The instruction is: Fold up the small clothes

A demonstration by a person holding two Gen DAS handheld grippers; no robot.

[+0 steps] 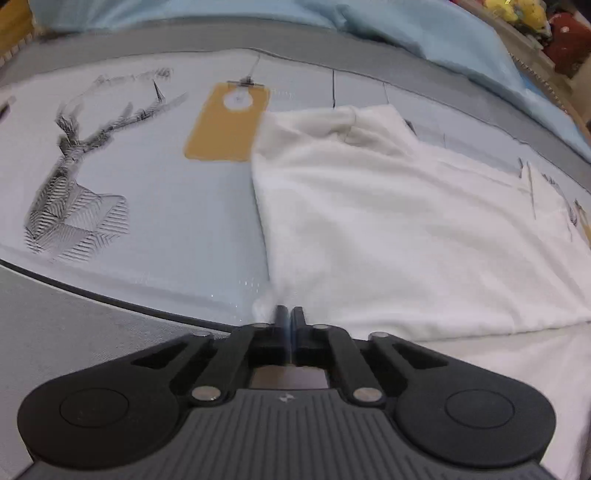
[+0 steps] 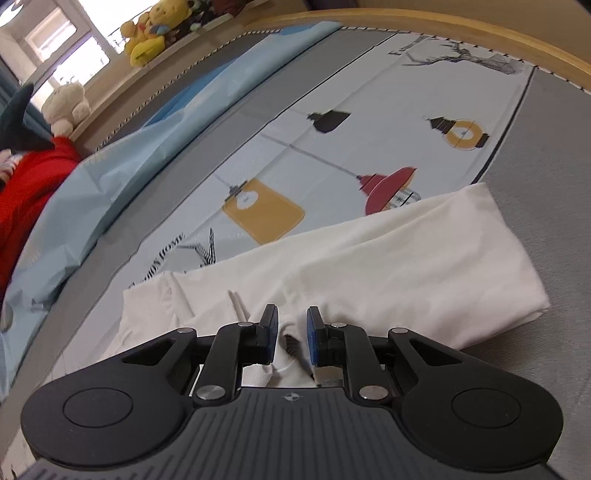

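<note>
A white garment (image 1: 388,229) lies partly folded on a printed sheet (image 1: 166,206). My left gripper (image 1: 290,317) is at its near left corner, jaws shut, with the cloth's edge puckering into the fingertips. In the right wrist view the same white garment (image 2: 388,266) stretches away to the right. My right gripper (image 2: 291,325) stands at its near edge with a narrow gap between the blue pads. A bunched ridge of the cloth fills that gap and is drawn up toward the gripper body.
The printed sheet (image 2: 332,147) shows lamp and deer pictures and lies on a grey mat (image 2: 546,206) with a wooden rim. A light blue cloth (image 2: 110,177) is heaped along the far side. Soft toys (image 2: 155,33) and a red item (image 2: 33,177) sit beyond it.
</note>
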